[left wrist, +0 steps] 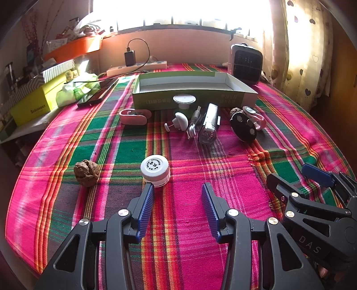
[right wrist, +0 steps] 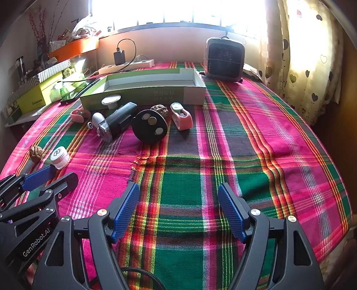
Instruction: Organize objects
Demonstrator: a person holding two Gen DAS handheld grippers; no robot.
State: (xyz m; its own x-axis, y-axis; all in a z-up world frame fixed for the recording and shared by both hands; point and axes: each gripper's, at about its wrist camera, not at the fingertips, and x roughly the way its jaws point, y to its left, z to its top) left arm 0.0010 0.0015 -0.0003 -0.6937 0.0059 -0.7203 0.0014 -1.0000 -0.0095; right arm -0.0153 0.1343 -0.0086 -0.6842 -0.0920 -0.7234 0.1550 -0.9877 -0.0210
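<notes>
Indoors, plaid tablecloth point(right wrist: 223, 138), bright window point(left wrist: 178, 11), both grippers' fingers point(left wrist: 146, 207) spread, empty.

2 walnuts point(left wrist: 86, 172), 1 box point(left wrist: 194, 98), 2 grippers point(left wrist: 177, 190)

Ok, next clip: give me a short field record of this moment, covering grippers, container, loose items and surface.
left gripper: open, holding nothing, low over the cloth
right gripper: open, holding nothing
container: green box, nothing visible inside
nearest items: white-capped jar just ahead of the left gripper's finger, walnut to its left
item cluster: flashlight, black disc, pink clip, in front of the box
surface: plaid tablecloth
</notes>
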